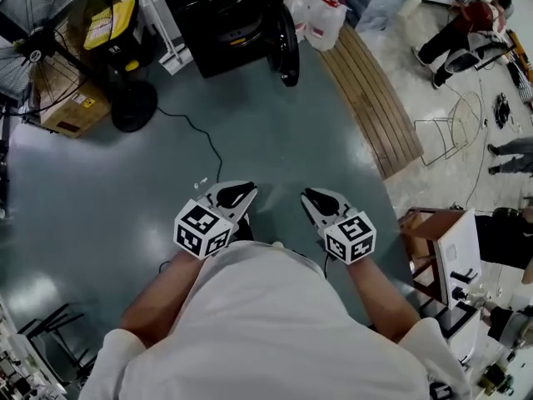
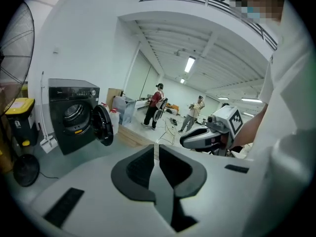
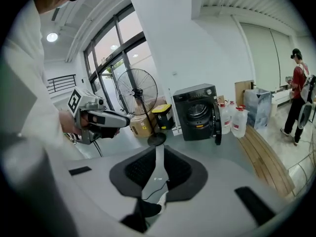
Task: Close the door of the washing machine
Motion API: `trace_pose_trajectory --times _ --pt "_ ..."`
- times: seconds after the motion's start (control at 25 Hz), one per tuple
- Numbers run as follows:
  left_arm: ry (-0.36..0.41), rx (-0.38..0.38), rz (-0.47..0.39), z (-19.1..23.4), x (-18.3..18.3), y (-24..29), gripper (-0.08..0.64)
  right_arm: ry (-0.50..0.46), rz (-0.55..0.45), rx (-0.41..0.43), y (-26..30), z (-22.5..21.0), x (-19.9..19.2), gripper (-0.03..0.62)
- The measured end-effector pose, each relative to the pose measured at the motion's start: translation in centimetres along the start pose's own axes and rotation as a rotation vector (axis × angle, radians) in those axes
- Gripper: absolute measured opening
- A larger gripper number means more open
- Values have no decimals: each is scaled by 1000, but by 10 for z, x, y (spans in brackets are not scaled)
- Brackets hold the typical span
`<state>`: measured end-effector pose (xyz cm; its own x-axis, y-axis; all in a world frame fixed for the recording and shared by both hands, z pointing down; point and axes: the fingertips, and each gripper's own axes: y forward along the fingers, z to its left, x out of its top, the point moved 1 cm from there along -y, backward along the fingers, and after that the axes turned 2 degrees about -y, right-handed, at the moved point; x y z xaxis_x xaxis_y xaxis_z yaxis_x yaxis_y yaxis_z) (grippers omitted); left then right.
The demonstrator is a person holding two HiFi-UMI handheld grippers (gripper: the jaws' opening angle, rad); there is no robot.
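Note:
The black washing machine (image 1: 218, 15) stands at the far end of the grey floor, its round door (image 1: 288, 44) swung open to the right. In the left gripper view the machine (image 2: 71, 115) and its open door (image 2: 104, 125) are far off at the left. They also show far off in the right gripper view, machine (image 3: 196, 111) and door (image 3: 217, 125). Both grippers are held close to my body, well short of the machine. My left gripper (image 1: 239, 196) (image 2: 156, 149) is shut with only a thin slit and holds nothing. My right gripper (image 1: 320, 200) (image 3: 160, 149) shows a narrow gap with nothing in it.
A standing fan (image 1: 50, 32), a cardboard box (image 1: 73, 107) and a yellow container (image 1: 112, 27) stand left of the machine. A black cable (image 1: 202, 138) runs over the floor. White jugs (image 1: 323, 17) and a wooden slat platform (image 1: 375, 98) lie to the right, a person (image 1: 466, 27) beyond.

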<state>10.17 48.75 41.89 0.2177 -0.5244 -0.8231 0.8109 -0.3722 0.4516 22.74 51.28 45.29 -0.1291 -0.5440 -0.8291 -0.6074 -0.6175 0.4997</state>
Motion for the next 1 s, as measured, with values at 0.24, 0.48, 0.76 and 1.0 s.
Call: trace_pose_trajectory --times 0.24,0.48,0.76,1.0 --pt "21 -21 -5 74 39 1 25 -7 -1 -49 66 -26 57 69" --pt "24 -41 11 136 55 0 25 -15 7 -81 118 -45 95 80" --pt "-35 -33 12 178 72 22 25 -23 57 -77 158 -95 114 84" --pt "-80 11 11 226 107 59 25 -5 93 -68 207 -187 134 92"
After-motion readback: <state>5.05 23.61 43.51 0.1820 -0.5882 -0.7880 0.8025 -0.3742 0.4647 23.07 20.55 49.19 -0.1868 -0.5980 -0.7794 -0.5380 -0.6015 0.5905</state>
